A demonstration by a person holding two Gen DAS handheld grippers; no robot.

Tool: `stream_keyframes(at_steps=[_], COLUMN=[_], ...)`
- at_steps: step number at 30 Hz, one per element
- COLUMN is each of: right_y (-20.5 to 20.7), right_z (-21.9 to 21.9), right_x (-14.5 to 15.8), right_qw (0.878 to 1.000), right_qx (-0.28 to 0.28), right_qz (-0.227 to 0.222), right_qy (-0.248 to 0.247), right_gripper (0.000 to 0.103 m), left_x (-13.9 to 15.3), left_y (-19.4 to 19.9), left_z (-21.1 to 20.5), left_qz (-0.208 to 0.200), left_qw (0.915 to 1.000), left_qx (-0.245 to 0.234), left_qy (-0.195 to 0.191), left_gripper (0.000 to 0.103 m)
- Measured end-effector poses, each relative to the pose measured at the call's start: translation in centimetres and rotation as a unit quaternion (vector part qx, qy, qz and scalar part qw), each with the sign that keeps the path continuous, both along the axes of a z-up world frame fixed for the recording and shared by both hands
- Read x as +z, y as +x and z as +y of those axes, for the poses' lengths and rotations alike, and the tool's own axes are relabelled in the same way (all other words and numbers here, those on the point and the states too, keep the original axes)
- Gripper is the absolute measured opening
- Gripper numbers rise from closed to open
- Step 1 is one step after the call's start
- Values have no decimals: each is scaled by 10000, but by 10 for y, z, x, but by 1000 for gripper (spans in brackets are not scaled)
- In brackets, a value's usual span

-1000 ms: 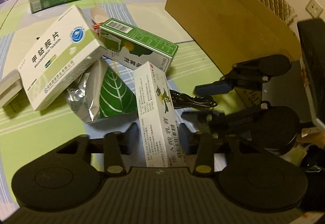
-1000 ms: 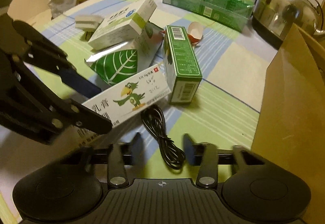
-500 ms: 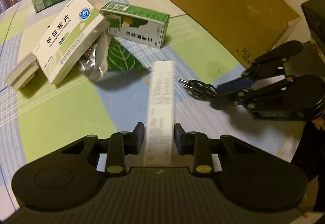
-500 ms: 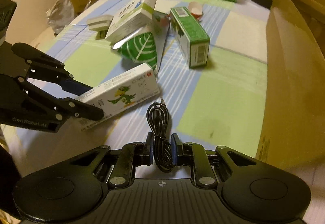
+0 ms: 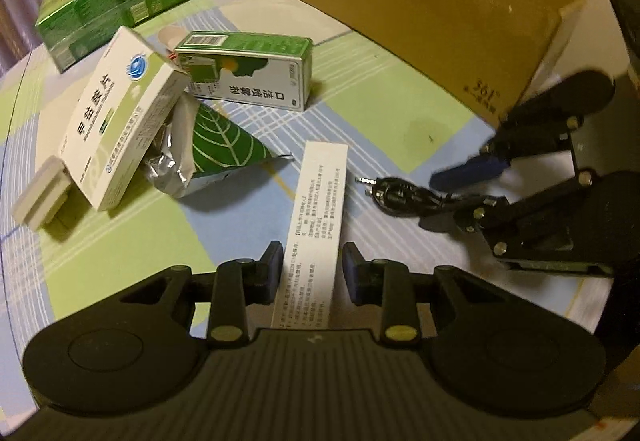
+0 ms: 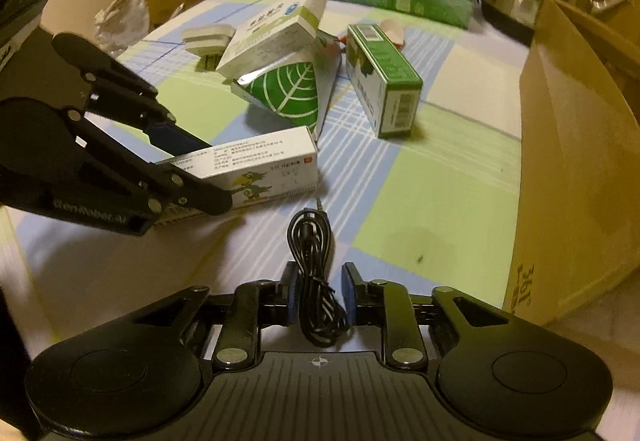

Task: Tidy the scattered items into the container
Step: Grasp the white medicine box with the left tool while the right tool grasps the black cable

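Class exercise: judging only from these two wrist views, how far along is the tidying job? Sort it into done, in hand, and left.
Done: nothing visibly packed; the cardboard box shows only its outer wall.

In hand: the left gripper is shut on the long white carton; the right gripper straddles the black cable, grip uncertain.

Left: the green carton, white-and-green carton, leaf pouch and grey adapter lie scattered.

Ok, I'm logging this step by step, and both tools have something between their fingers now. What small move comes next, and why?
Probably carry both loads toward the cardboard box. The left tool has its fingers on either side of the long white carton, and the right tool has its fingers around the black cable. Both look lifted, and the box's open top is near the right tool.
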State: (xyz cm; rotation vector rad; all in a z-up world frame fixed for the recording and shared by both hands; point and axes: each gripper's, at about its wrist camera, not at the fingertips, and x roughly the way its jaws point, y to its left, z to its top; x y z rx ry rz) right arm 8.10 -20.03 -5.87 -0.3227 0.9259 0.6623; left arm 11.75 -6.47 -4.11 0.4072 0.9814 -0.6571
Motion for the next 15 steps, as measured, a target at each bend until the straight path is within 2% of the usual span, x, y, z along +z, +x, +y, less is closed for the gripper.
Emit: stream_keyframes(at_steps=[2,7,11,12,14,15], right_y=[-2,3,1,0,-1,-2], right_z=[4,4,7,7,9,10], right_x=[-2,-5,-4,-4,-3,-3], right_qw=[9998,9999,9998,9999,9998,9998], right_qx=[104,72,133,131,159,166], right_qz=[-168,-139,-123,-102,-82,-89], right_qy=[-77,34,-21,-14,-4,-26], right_gripper=[34,34,34,32,14,14], left_x=[-3,-5,-5,-5,-5,-4], left_y=[0,4,5,5,5,4], left_z=[-2,-2,-1,-1,-2,-1], left_qz=[-2,37,105,114,124,116], left_qw=[10000,10000,9999,9999,9999,9999], left_qx=[-34,-47,-19,-16,-25,-24], left_qy=[64,54,-12,-21,-35,-58], left_gripper=[27,27,23,22,22,22])
